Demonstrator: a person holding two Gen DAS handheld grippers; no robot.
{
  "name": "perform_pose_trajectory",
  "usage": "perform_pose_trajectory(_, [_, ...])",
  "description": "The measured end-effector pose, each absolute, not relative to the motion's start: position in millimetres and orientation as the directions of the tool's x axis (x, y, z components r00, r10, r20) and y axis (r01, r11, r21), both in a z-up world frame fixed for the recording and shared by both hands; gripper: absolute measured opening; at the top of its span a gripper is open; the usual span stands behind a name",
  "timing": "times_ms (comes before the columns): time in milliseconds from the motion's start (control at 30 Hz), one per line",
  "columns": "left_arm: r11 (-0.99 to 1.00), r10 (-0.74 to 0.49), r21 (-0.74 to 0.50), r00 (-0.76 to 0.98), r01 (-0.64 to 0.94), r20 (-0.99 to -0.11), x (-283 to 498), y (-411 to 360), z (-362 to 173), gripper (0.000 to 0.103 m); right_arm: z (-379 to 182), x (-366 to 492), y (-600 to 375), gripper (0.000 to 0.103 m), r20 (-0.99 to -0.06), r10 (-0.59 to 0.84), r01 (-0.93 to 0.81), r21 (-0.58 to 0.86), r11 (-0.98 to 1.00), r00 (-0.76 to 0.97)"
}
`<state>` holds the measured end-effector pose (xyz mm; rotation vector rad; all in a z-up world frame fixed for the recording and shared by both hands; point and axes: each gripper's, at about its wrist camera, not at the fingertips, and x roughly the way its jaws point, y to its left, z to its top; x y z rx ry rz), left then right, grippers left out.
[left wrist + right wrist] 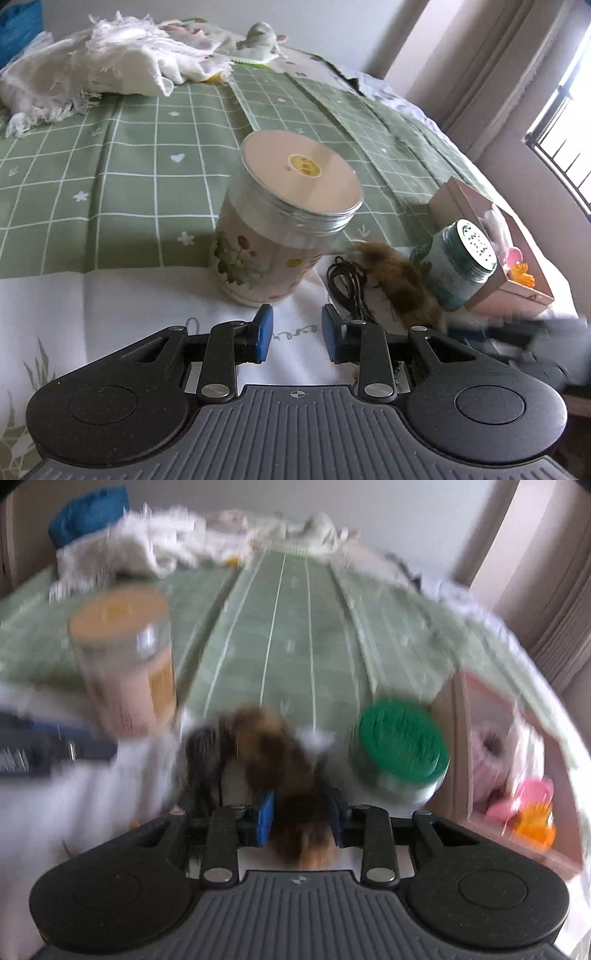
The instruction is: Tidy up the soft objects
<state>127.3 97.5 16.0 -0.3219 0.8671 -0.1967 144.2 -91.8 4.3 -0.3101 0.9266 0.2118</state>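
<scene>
Our right gripper (300, 821) has its blue pads closed on a brown fur tuft (284, 771), shaggy, tan to dark, lying on the near white cloth (110, 314). Our left gripper (297, 338) stands part open on nothing. Beside the tuft we see one black cord (345, 284). We count two jars: a tall one (280, 221) to the left, a green-lidded one (400, 746) to the right. One pink box (517, 775) sits far right, one frayed white cloth (92, 70) far left.

Bed (110, 314): green checked cloth (129, 177), white towel (92, 70), two jars (284, 218), black cable (343, 284), pink box (517, 291).
</scene>
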Motion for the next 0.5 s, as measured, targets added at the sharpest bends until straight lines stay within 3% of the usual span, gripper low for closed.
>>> perform_pose_trajectory(33, [0.933,-0.294,-0.358,0.632,0.028,-0.717,128.9,98.7,14.1,0.032,2.2,140.9,-99.9,0.017,-0.838,0.075,-0.306,-0.112,0.945,0.540])
perform_pose_trajectory(167, [0.936,-0.285,-0.351,0.626,0.018,-0.726,133.0,99.3,9.5,0.031,11.6,103.9,-145.4,0.015,-0.881,0.177,-0.224,0.084,0.971,0.438])
perform_pose_trajectory(300, [0.923,-0.373,-0.347,0.592,0.163,-0.714,128.4,74.0,8.8,0.031,16.4,50.4,-181.1,0.018,-0.888,0.273,-0.217,0.203,0.955,0.370])
perform_pose_trajectory(400, [0.921,-0.390,-0.299,0.576,0.250,-0.718,126.2,48.1,9.0,0.032,26.5,25.0,-190.1,0.033,-0.849,0.252,-0.231,0.159,0.960,0.464])
perform_pose_trajectory(467, [0.933,-0.360,-0.271,0.580,0.237,-0.731,131.0,37.1,11.7,0.032,31.5,21.7,-198.4,0.050,-0.807,0.232,-0.177,0.160,0.971,0.543])
perform_pose_trajectory(500, [0.941,-0.338,-0.257,0.580,0.219,-0.742,137.2,31.9,13.1,0.032,32.0,21.2,-201.3,0.053,-0.791,0.222,-0.162,0.156,0.974,0.570])
